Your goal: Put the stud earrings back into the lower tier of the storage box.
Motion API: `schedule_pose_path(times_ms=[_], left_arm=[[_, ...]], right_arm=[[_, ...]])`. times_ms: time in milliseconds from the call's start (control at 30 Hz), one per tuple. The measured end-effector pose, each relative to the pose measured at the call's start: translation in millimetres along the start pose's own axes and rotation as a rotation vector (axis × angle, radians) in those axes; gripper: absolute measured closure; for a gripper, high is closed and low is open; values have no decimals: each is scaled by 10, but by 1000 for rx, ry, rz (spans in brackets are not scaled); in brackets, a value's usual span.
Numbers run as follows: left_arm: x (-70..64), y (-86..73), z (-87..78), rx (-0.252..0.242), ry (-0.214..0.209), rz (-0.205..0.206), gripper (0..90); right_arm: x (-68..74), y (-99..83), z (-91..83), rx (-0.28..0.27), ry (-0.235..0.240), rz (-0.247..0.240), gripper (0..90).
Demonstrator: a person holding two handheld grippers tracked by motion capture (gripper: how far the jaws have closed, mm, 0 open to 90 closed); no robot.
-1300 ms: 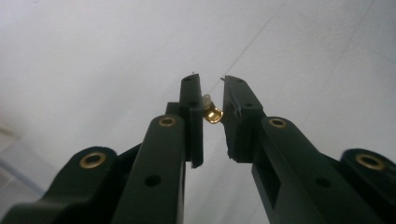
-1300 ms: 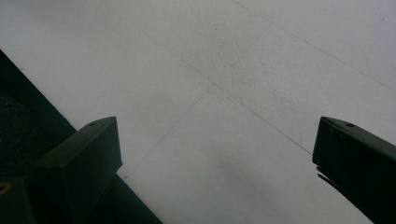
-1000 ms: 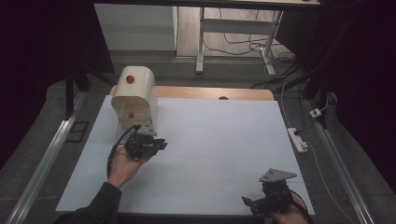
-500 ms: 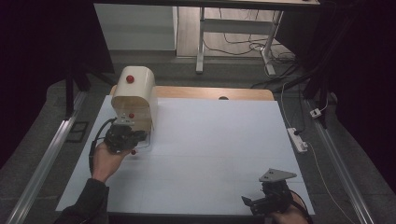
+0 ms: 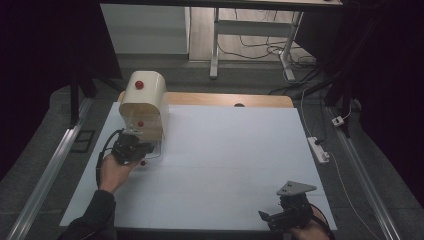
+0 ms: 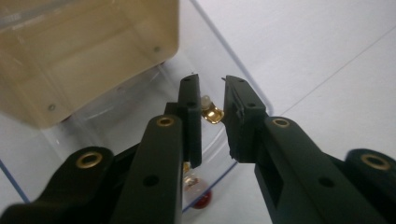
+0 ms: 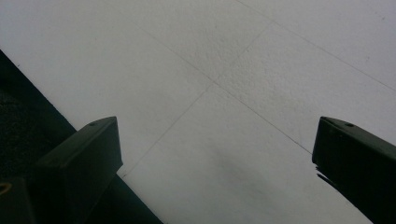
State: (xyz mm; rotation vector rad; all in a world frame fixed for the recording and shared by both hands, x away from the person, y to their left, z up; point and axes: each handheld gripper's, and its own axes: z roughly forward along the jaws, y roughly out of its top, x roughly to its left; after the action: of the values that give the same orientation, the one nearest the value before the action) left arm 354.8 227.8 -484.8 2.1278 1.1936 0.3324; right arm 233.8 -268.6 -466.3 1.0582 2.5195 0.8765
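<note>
A cream box (image 5: pixel 145 97) with a rounded top and a red knob (image 5: pixel 139 84) stands at the table's back left. Its clear door (image 6: pixel 140 126) lies folded down in front of it, with a red knob (image 6: pixel 201 200) near the door's edge. A hand holds my left gripper (image 5: pixel 137 148) over that door. In the left gripper view its jaws (image 6: pixel 211 86) stand narrowly apart, with a small gold fitting (image 6: pixel 212 113) of the door pinched between them. My right gripper (image 5: pixel 272 216) rests near the table's front right edge, and its jaws (image 7: pixel 215 135) are wide apart over bare white surface.
The white table top (image 5: pixel 240 155) has a wooden strip (image 5: pixel 225 99) along its far edge. A power strip (image 5: pixel 318 149) and cables lie on the floor to the right. Metal rails (image 5: pixel 50 165) run along both sides.
My left gripper has moved left and toward the box, down onto the clear door, and its jaws now pinch the gold fitting. The right gripper has not moved.
</note>
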Motion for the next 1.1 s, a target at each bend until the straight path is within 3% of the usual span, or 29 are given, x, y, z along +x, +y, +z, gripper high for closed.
schedule_pose_path(times_ms=[133,333,533,667,867,1100], left_arm=[[32,-6,16,-3,3,-18,642],[21,14,-10,-40,-8,-48,396],[15,26,-47,-81,-72,-73,196],[-9,35,-55,-79,-85,-65,83],[-52,43,-55,-80,-97,-60,13],[-94,60,-93,-98,-146,-63,0]], right_arm=[[2,1,1,1,-2,-5,14],[6,1,1,2,-3,-7,14],[8,1,0,1,-2,-9,14],[10,1,0,1,-1,-10,14],[11,2,0,1,-1,-9,14],[12,3,1,2,0,-9,14]])
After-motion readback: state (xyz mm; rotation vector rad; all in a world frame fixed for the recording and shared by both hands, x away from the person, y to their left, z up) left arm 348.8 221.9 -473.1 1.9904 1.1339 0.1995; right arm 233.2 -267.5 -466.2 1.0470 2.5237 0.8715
